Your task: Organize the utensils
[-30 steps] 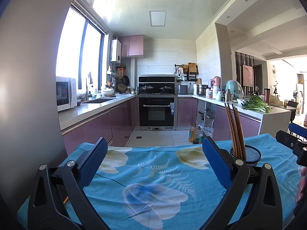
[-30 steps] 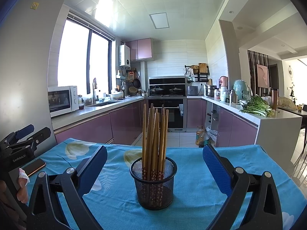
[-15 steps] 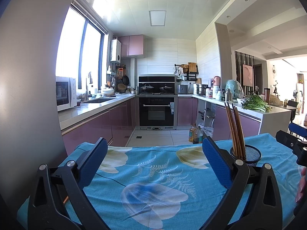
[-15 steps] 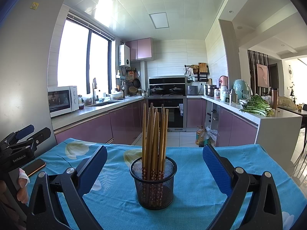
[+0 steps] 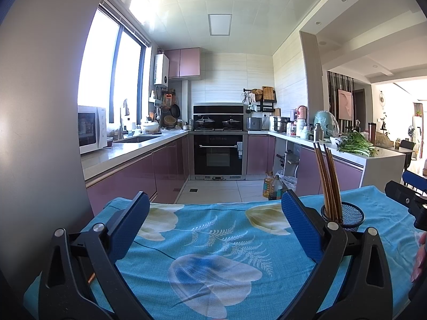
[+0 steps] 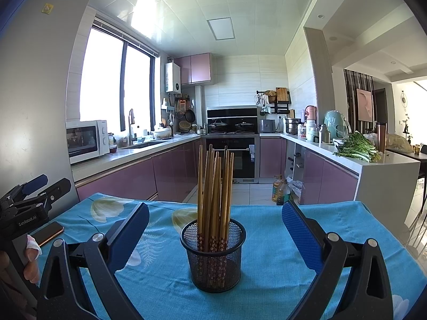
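Note:
A black mesh cup [image 6: 212,256] stands on the blue flowered tablecloth [image 6: 261,221], with several wooden chopsticks [image 6: 214,186] upright in it. My right gripper [image 6: 215,221] is open, and the cup sits between and just ahead of its blue pads. In the left wrist view the same cup [image 5: 347,214] with its chopsticks [image 5: 327,184] shows to the right, behind the right finger. My left gripper [image 5: 213,213] is open over bare cloth [image 5: 213,240], nothing between its fingers. Each view catches the other gripper at its edge.
A phone [image 6: 49,233] lies on the cloth at the left by a hand [image 6: 30,264]. Beyond the table's far edge are oil bottles [image 6: 280,189] on the floor, purple cabinets, an oven [image 6: 234,157] and a counter with greens [image 6: 355,150].

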Demonstrator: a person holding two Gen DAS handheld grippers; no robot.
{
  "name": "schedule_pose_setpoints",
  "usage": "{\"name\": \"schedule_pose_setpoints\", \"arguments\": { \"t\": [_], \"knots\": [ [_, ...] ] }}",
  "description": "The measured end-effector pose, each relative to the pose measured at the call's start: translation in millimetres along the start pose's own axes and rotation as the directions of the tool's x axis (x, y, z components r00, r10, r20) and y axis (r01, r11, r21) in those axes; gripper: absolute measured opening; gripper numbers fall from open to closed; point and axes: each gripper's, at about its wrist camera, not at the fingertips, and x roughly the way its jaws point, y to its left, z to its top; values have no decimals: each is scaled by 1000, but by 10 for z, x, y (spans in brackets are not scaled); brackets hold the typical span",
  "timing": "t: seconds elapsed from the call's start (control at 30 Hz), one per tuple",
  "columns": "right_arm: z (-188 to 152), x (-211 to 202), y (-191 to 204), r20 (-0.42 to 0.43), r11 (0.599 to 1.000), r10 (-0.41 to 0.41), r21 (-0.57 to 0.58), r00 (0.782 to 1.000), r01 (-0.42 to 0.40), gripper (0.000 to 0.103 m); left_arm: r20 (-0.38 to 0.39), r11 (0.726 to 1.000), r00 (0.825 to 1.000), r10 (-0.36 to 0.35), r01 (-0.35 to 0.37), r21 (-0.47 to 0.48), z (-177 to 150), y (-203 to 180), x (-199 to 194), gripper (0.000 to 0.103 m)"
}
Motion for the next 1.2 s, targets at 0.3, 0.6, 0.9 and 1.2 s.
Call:
{"name": "schedule_pose_setpoints", "arguments": {
  "t": [0.3, 0.6, 0.9, 1.2],
  "knots": [
    [1, 0, 1, 0, 1000, 0, 1, 1000, 0, 97, 0, 1000, 1000, 1, -1, 0, 1, -1, 2, 97],
    [3, -2, -2, 0, 1000, 0, 1, 1000, 0, 97, 0, 1000, 1000, 0, 0, 0, 3, 1, 2, 97],
    [18, 3, 19, -1, 1000, -2, 2, 1000, 2, 97, 0, 1000, 1000, 0, 0, -1, 0, 0, 5, 97],
    [16, 6, 16, -2, 1000, -2, 3, 1000, 2, 97, -1, 1000, 1000, 1, -1, 0, -3, -3, 8, 97]
  ]
}}
